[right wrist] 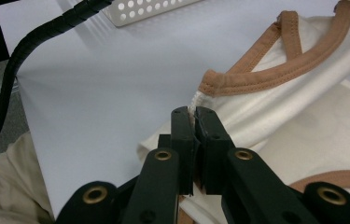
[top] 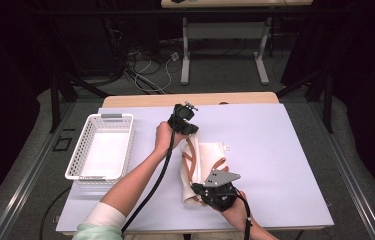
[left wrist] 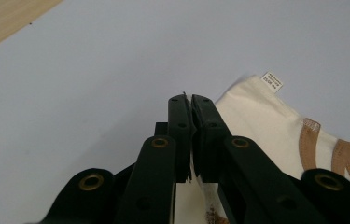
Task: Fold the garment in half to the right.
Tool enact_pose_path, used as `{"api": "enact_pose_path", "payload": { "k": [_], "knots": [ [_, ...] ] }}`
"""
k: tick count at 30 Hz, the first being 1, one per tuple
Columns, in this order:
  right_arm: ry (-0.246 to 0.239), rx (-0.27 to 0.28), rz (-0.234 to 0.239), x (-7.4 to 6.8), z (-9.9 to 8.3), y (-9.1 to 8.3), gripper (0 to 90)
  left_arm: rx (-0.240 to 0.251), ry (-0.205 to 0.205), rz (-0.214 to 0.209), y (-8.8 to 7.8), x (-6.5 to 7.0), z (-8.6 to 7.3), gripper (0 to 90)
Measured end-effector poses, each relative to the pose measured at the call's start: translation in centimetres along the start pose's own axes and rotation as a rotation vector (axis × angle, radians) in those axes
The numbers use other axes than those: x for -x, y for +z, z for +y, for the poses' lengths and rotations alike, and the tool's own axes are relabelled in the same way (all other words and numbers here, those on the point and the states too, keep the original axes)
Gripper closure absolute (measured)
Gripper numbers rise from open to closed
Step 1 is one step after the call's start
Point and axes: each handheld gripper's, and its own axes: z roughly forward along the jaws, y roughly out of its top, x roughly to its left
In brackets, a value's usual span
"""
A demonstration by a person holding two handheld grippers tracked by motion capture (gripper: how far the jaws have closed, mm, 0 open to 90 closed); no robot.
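Item: cream garment with tan trim [top: 202, 167], partly folded on the white surface [top: 275, 150], pinched at one edge by the left gripper [top: 189, 127] at its far end and at another by the right gripper [top: 210, 191] at its near end, both sets of jaws clamped tight on thin cloth. Risk, as I judge it: so little fabric sits between the jaws that a pull could slip an edge free and spoil the fold. The left gripper view shows a small label [left wrist: 272, 81] beyond its jaws; the high view adds a white basket [top: 102, 146] off to the left gripper's side.

A cream garment [top: 207, 165] with tan-brown trim lies on a pale lavender table sheet [top: 275, 150], beside a white perforated basket [top: 81, 150].
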Motion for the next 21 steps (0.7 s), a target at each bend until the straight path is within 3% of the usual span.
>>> {"api": "enact_pose_path", "payload": {
  "k": [17, 19, 20, 21],
  "knots": [
    [0.040, -0.106, 0.009, 1.1, -1.7, -0.1, 85.8, -0.046, -0.004, -0.027, 3.9, 1.3, -0.2, 85.5],
    [0.046, -0.128, 0.011, 1.2, -1.9, 0.0, 85.7, -0.047, -0.002, -0.029, 4.1, 1.3, -0.2, 79.3],
    [0.046, -0.137, 0.014, 1.3, -2.1, 0.1, 85.5, -0.044, -0.005, -0.042, 4.0, 1.3, -0.2, 67.2],
    [0.046, -0.137, 0.014, 1.3, -2.1, 0.1, 85.5, -0.035, -0.013, -0.045, 3.9, 1.2, -0.2, 67.2]
  ]
}}
